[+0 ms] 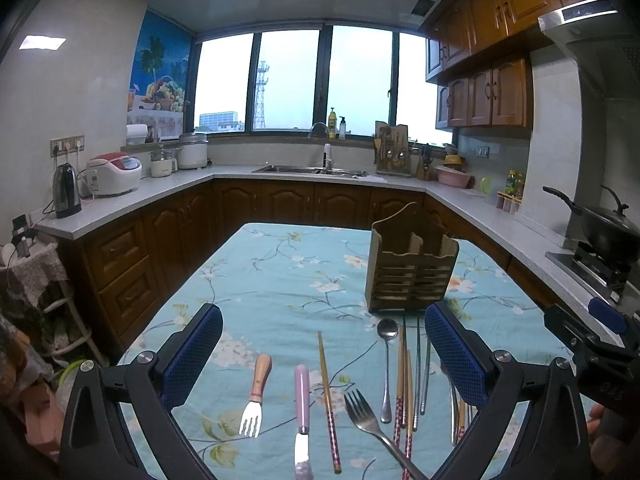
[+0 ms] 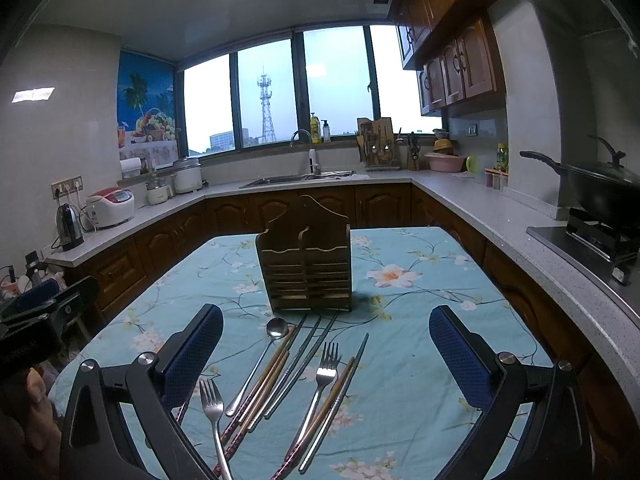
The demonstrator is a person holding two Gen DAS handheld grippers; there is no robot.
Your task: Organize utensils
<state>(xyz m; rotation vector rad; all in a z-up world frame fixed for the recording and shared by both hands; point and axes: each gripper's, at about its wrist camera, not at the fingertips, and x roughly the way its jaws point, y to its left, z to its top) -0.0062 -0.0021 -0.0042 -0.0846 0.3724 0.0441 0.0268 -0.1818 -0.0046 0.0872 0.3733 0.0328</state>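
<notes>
Utensils (image 2: pixel 280 384) loose on cloth just before holder (image 2: pixel 306 264), none inside. Left gripper (image 1: pixel 324 352) and right gripper (image 2: pixel 326 354) both spread wide, empty. Risk: overlapping chopsticks (image 1: pixel 404 384) dragged along on pick; holder tipped.

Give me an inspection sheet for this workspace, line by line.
Surface: table under a floral tablecloth.
Job's things: wooden utensil holder upright with nothing visible in it; spoon, forks, chopsticks, pink-handled knife and small wooden-handled fork lie loose in front of it.
Clutter: nothing seen on the table beyond the utensils.
Grippers: left claw open, holding nothing; right claw open, holding nothing.
Cables: cords run from the kettle and rice cooker to the wall sockets.
Surroundings: kitchen counter, sink, wok on the stove.
</notes>
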